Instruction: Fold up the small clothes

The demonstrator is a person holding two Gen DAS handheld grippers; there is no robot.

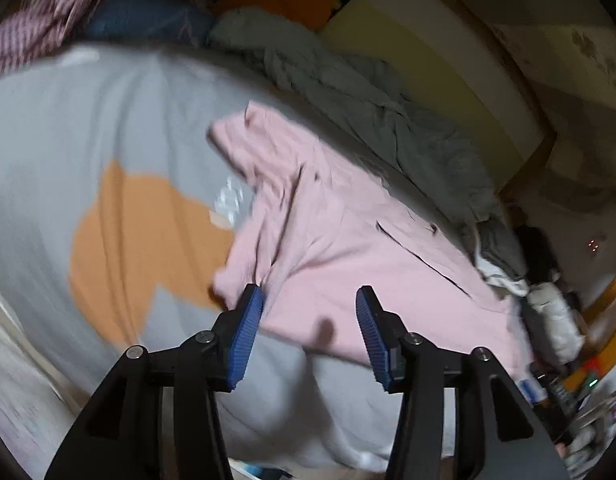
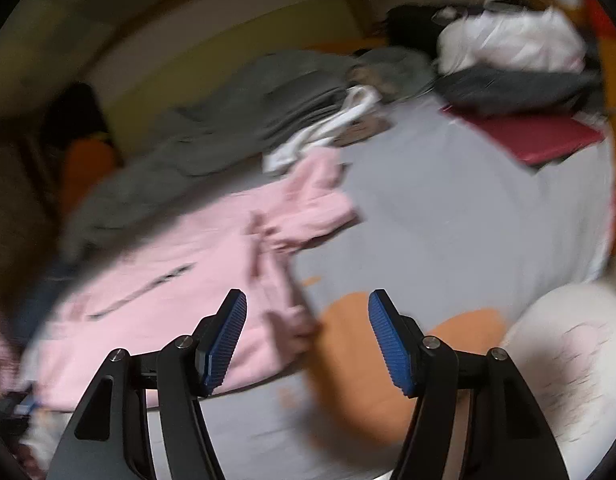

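Left wrist view: I saw the left gripper (image 1: 310, 312) with jaws apart, empty, over the near edge of the pink garment (image 1: 348, 248) lying on the grey sheet (image 1: 88, 120).
Only the right wrist view showed the right gripper (image 2: 308, 318), likewise spread and empty, beside the garment's sleeve (image 2: 284, 300), plus a red folder (image 2: 544, 136).
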